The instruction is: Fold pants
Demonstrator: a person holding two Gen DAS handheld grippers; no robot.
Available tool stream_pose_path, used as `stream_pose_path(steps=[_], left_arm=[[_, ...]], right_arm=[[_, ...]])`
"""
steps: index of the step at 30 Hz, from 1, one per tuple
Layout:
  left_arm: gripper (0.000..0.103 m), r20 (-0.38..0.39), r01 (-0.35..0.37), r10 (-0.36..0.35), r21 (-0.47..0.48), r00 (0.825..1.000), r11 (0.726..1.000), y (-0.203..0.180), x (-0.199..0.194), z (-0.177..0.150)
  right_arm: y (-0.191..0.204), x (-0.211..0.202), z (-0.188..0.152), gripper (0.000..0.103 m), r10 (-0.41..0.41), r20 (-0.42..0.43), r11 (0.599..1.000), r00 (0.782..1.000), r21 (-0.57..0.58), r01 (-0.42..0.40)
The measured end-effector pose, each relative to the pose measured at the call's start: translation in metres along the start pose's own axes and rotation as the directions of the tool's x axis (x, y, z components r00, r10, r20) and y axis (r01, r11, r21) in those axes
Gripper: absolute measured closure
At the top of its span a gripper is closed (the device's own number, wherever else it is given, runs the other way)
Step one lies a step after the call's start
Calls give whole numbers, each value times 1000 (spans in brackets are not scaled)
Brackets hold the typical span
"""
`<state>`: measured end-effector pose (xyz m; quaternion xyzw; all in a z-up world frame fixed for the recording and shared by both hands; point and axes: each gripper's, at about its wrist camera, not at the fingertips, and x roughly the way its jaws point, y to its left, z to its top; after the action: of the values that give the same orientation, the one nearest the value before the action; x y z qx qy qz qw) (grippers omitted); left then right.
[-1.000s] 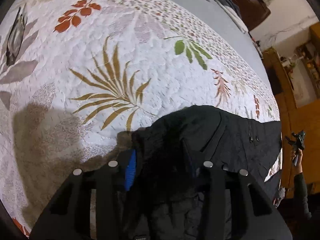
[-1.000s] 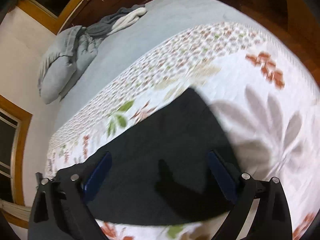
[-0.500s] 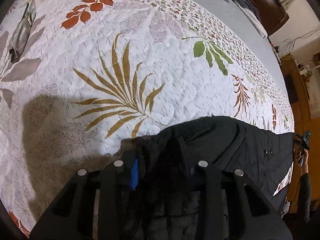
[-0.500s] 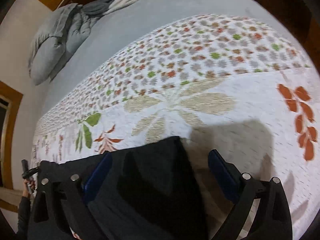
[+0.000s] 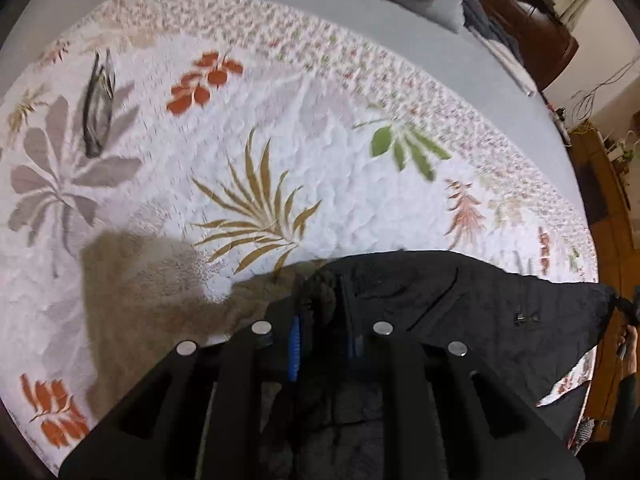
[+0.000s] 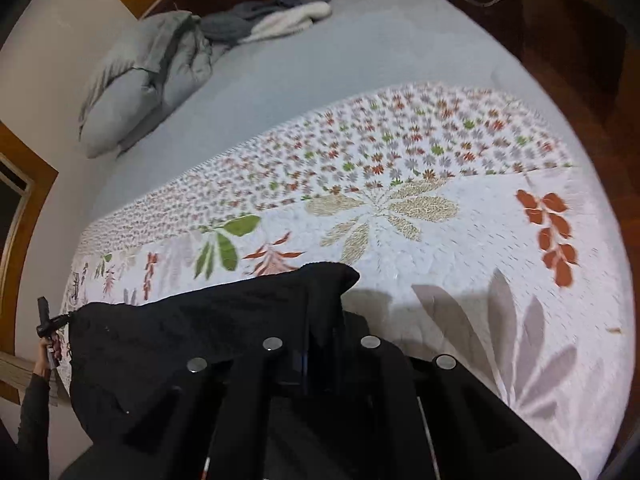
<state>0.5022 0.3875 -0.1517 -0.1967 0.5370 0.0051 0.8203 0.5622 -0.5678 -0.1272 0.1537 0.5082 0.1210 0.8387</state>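
Note:
Black pants lie across the near edge of a floral bedspread, lifted a little at both ends. My left gripper is closing tight on a bunched corner of the fabric, which is pinched against the blue pad. In the right wrist view the same pants stretch away to the left. My right gripper has its jaws closing on the raised corner, with cloth pressed between them. The left gripper shows at the far left edge, held by a hand.
The quilted bedspread lies over a grey sheet. A grey pillow and bundled blankets sit at the head of the bed. Wooden furniture stands beside the bed on the right. Dark wood floor runs past the bed's far side.
Both grippers have gone from wide apart to shut on the pants' corners. Both have risen, and the fabric edge lifts off the bedspread with them.

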Motion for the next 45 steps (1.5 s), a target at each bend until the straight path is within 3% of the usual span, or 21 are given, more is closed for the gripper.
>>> stream_pose_path(steps=[7,13,20,30,35,38,40,42,44,45], left_arm=[[89,63,29,-32,44,997,999,-24,-61,-11],[89,104,59,-66,74,992,996,-31,-110,-41],[89,142,98,-108,77,984,992,-24,-152,-96],[89,162,155,-158,29,974,987,12,-173,-181],[89,128,147,-146,-2,981,989,41,-161,-229],[89,97,141,-139,-18,986,990,58,-148,-255],[88,70,122,-121,-17,990,992,65,-138,-272],[89,55,110,-109,-12,993,994,70,-131,-285],[87,36,48,-47,-13,998,999,77,-125,-298],[78,31,-5,6,-12,999,1000,80,-124,-304]], right_arm=[[19,-73,-35,96,-21,71,1000,997,-16,22],[21,-140,-95,96,-8,141,1000,990,-17,11],[14,-185,-177,96,15,242,1000,970,-15,-11],[12,-223,-289,96,9,339,1000,941,18,-16],[4,-221,-336,95,-1,352,997,936,69,-25],[7,-214,-358,85,-33,338,997,940,74,8],[6,-203,-374,66,-42,307,995,951,95,13],[7,-193,-389,62,-83,292,993,953,109,53],[3,-186,-403,60,-119,264,987,957,139,85],[0,-186,-411,55,-135,261,983,956,160,95]])
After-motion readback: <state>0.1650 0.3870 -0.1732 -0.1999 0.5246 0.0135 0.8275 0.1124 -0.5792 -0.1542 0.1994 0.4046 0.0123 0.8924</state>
